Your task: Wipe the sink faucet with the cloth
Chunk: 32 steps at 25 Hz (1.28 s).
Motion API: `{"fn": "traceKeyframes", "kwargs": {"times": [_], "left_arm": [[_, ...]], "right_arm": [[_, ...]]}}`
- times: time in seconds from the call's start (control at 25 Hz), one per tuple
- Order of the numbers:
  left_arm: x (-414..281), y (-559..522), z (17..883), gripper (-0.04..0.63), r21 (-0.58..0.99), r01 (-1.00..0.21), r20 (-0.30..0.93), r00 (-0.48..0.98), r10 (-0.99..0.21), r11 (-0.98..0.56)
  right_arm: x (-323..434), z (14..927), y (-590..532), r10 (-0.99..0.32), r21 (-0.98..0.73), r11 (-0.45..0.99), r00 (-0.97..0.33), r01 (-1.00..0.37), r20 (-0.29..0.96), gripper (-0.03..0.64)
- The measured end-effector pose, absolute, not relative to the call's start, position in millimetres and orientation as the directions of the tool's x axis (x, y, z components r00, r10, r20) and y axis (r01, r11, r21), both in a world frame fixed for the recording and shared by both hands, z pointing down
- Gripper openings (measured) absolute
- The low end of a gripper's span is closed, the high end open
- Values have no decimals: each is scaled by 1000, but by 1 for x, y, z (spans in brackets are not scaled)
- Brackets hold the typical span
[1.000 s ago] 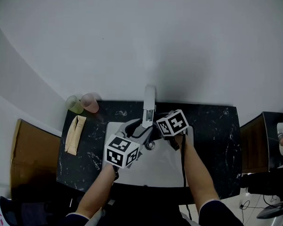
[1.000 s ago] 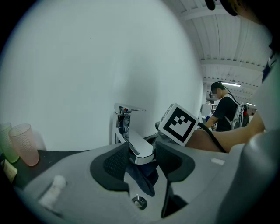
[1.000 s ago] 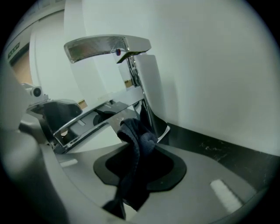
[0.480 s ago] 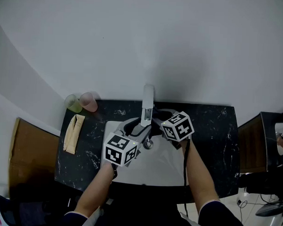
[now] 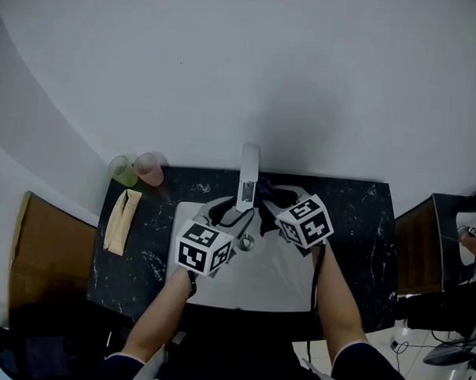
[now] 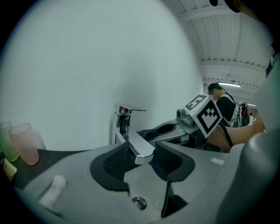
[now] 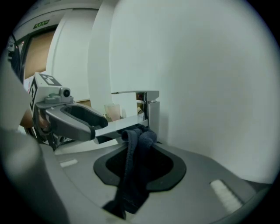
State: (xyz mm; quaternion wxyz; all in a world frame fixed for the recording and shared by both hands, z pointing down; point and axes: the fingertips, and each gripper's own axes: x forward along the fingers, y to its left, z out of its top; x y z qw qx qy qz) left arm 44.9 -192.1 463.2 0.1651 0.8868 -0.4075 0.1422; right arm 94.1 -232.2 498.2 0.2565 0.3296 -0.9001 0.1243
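A chrome faucet [image 5: 248,178] stands at the back of the white sink [image 5: 257,292]. My left gripper [image 5: 235,218] reaches in from the lower left. In the left gripper view it [image 6: 138,159] is shut on the end of the faucet spout [image 6: 141,148], a pad on each side. My right gripper [image 5: 270,201] is just right of the faucet, shut on a dark blue cloth [image 7: 135,166]. The cloth's bunched top [image 7: 142,134] lies against the spout close to the faucet body [image 7: 151,111]; its tail hangs down between the jaws.
A green cup [image 5: 123,172] and a pink cup [image 5: 151,170] stand at the back left of the black marbled counter [image 5: 354,230]. A beige folded item [image 5: 120,222] lies in front of them. The drain [image 5: 246,242] shows in the basin under the spout.
My right gripper has risen and drifted to the right with the cloth, rolling a little. The left gripper has stayed on the spout.
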Motion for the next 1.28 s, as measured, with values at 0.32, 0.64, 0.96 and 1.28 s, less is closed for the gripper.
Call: {"fn": "traceKeyframes", "kwargs": {"times": [0.32, 0.64, 0.96, 1.28], "left_arm": [[45, -192, 463, 199, 179, -770, 379, 628, -680, -612], [46, -192, 463, 198, 183, -769, 368, 631, -683, -613], [47, -191, 462, 199, 187, -767, 353, 636, -686, -614], [47, -192, 461, 199, 185, -769, 349, 633, -691, -612]], "right_arm": [[93, 456, -215, -560, 48, 784, -672, -619, 485, 103], [69, 436, -221, -503, 121, 849, -715, -515, 485, 103], [72, 435, -253, -581, 88, 792, -700, -605, 416, 103], [67, 443, -258, -534, 165, 829, -666, -535, 521, 101]]}}
